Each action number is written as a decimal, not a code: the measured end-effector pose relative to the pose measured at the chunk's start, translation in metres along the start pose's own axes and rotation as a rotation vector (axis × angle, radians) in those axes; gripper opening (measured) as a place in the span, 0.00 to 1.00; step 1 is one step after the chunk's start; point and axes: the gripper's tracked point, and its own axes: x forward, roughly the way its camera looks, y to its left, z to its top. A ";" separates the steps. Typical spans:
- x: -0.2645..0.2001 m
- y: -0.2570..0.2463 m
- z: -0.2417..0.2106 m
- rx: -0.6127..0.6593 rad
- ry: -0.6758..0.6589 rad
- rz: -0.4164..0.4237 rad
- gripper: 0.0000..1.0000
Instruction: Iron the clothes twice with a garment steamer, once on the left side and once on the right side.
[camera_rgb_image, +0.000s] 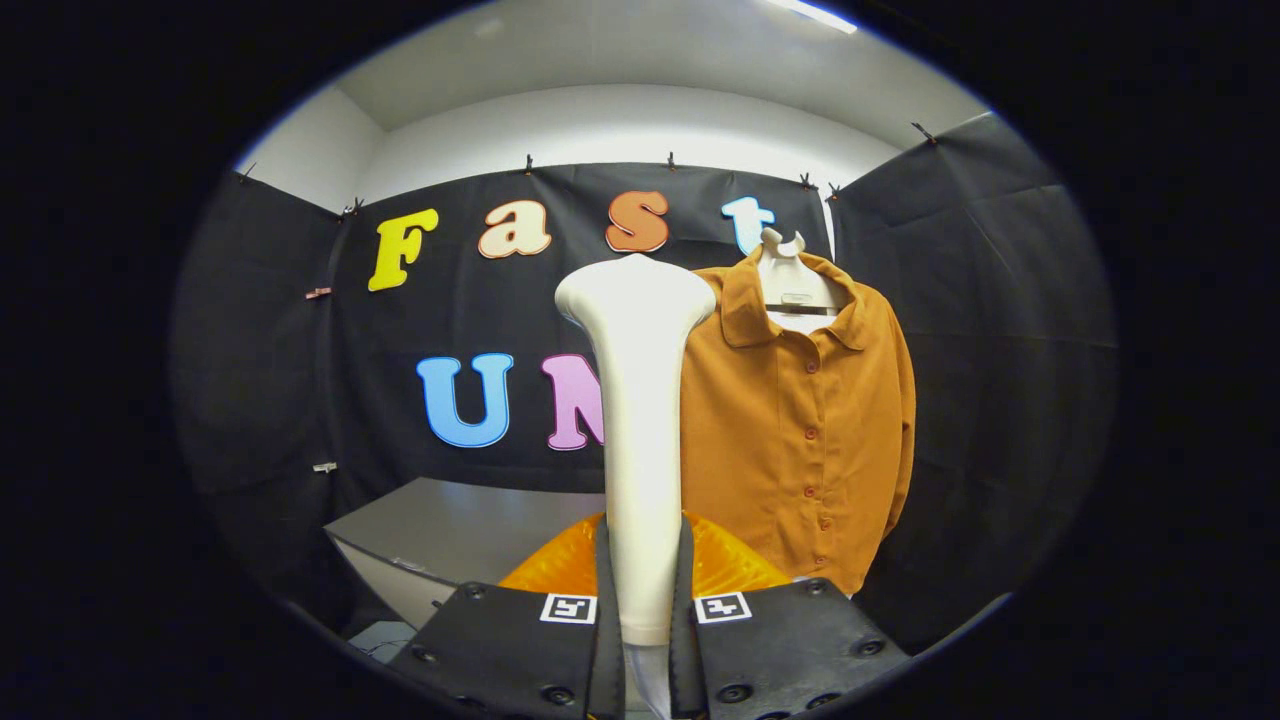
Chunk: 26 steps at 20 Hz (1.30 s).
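A white garment steamer (640, 420) stands upright between my fingers, its handle pressed by both and its wide head at the top. My gripper (643, 600) is shut on that handle. An orange-brown buttoned shirt (800, 420) hangs on a pale hanger (790, 280) beyond the fingers, just right of the steamer. The steamer's head is beside the shirt's left shoulder and hides part of it; I cannot tell whether they touch.
A grey table (450, 525) stands beyond the fingers to the left, below the black cloth wall. Something orange and ribbed (725, 570) sits just behind the fingers at the steamer's base.
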 end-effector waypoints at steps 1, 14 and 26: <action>0.000 0.006 0.001 0.003 -0.001 -0.001 0.21; -0.001 0.028 0.018 0.013 -0.040 -0.023 0.21; -0.005 0.035 0.022 -0.004 -0.043 -0.008 0.21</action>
